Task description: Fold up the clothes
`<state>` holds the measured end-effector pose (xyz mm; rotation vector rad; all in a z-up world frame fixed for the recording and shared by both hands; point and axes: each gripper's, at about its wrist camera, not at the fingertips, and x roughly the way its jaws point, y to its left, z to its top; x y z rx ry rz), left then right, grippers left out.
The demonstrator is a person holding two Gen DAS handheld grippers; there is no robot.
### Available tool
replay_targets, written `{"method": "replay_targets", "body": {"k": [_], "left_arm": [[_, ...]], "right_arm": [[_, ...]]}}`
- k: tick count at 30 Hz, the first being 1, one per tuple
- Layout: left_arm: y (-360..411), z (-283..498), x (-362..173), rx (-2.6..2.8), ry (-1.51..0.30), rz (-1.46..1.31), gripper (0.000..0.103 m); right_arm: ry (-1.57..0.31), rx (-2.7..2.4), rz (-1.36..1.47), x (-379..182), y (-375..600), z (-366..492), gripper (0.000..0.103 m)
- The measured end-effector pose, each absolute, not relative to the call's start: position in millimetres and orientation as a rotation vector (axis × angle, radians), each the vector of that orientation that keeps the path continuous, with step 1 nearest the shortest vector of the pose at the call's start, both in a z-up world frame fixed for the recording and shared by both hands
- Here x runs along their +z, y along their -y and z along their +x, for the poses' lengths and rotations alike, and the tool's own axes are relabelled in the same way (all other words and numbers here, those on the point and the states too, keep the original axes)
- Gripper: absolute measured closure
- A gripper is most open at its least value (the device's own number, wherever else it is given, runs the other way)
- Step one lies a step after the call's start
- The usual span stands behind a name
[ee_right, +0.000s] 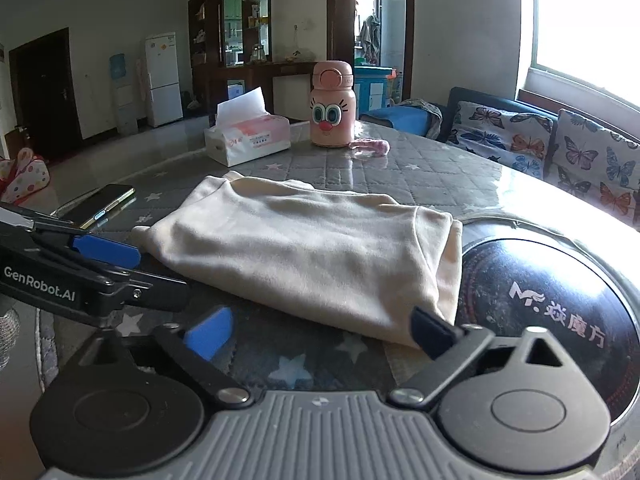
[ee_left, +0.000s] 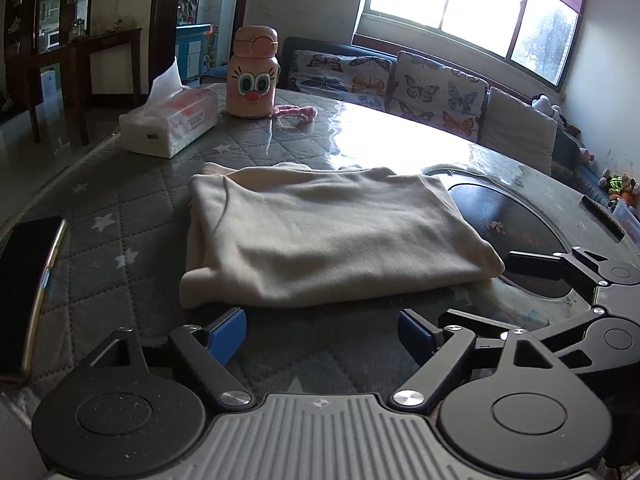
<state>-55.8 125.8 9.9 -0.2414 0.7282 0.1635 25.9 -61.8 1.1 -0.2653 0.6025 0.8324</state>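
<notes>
A cream garment lies folded into a flat rectangle in the middle of the grey quilted table. My left gripper stands open just short of the garment's near edge, and nothing is between its blue pads. In the right wrist view, my right gripper is open wide at the near right corner of the garment. Its right fingertip shows against that corner; I cannot tell whether it touches. The left gripper reaches in from the left, and in the left wrist view the right gripper is seen at the right.
A black round cooktop is set in the table right of the garment. A phone lies to the left. A tissue pack, a pink cartoon bottle and a pink strap stand behind. Butterfly cushions line a sofa beyond.
</notes>
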Motion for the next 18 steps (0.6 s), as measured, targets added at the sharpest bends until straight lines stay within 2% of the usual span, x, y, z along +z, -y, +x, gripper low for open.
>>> {"method": "replay_targets", "body": {"k": [14, 18], "left_arm": [[-115.5, -84.5, 4.9, 0.204, -0.722, -0.239, 0.013], [-111.6, -89.1, 4.0, 0.211, -0.721, -0.236, 0.008]], "right_arm": [[-0.613, 0.824, -0.262, -7.0, 70.9, -4.4, 0.0], [-0.619, 0.824, -0.249, -9.0, 74.0, -9.2, 0.0]]}}
